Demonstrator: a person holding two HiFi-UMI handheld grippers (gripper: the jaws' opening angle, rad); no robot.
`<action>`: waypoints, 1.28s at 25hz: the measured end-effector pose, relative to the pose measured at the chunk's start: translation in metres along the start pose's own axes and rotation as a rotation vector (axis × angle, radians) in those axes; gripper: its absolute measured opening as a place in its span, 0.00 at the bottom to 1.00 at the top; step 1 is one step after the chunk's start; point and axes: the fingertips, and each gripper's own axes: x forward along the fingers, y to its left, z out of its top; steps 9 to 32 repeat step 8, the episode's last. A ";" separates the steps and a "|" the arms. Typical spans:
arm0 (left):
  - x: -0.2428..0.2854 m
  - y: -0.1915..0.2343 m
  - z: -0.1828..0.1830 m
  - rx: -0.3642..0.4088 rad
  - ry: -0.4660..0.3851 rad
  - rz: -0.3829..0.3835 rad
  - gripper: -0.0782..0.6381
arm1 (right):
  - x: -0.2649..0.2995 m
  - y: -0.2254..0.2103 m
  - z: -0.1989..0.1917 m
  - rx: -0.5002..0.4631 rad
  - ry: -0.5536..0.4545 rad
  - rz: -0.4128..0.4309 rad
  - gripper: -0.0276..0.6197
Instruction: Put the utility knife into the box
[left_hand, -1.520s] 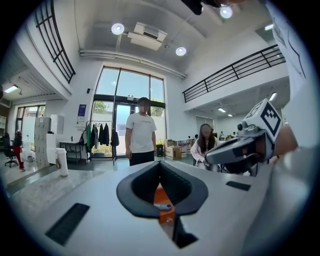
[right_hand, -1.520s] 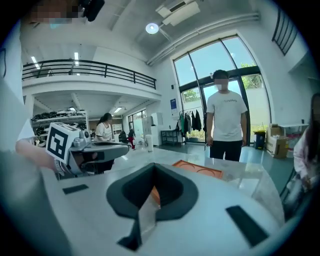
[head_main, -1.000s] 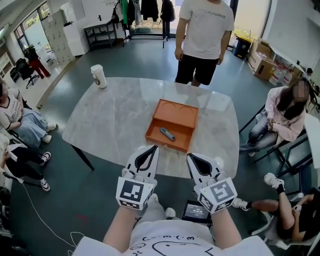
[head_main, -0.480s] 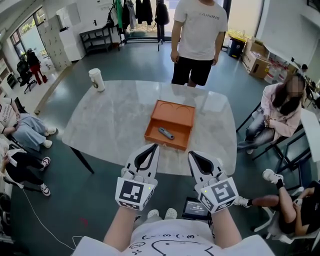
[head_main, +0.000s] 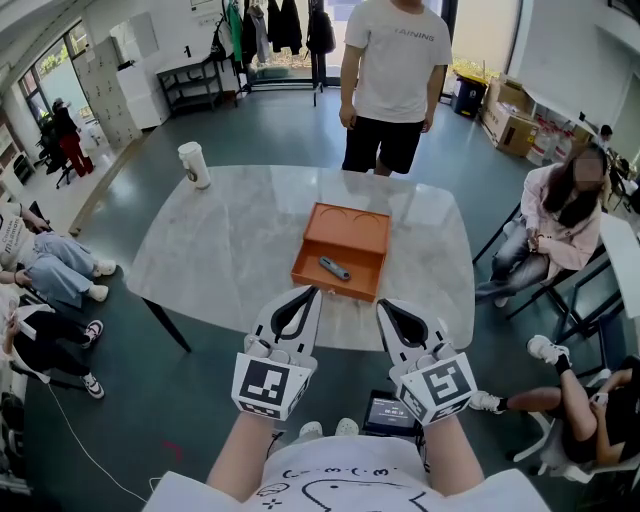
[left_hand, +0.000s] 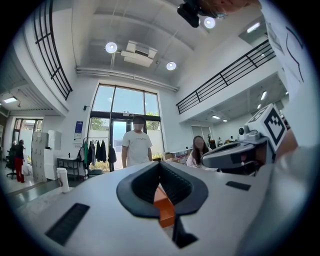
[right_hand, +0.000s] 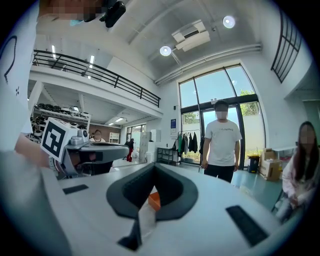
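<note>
- Risk looks low: the utility knife (head_main: 335, 268) already lies inside the orange box (head_main: 350, 225) on the table (head_main: 220, 240). A careless reach could shove the box toward the near edge.
- Left gripper (head_main: 301, 293) and right gripper (head_main: 382, 306): jaws closed together, nothing held (both short of the table, touching nothing).

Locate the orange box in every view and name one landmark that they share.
Head view: orange box, open, at the middle of the table.
Left gripper view: box shows as a sliver, low centre.
Right gripper view: box is a smaller patch, low centre.
Shared landmark: the standing person in a white T-shirt.
</note>
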 end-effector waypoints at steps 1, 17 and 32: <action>-0.001 -0.001 0.001 0.001 0.000 -0.002 0.13 | -0.001 0.001 0.001 -0.001 -0.001 0.000 0.05; -0.001 -0.007 0.000 0.002 -0.001 -0.011 0.13 | -0.005 0.001 0.002 0.000 -0.006 0.000 0.05; -0.001 -0.007 0.000 0.002 -0.001 -0.011 0.13 | -0.005 0.001 0.002 0.000 -0.006 0.000 0.05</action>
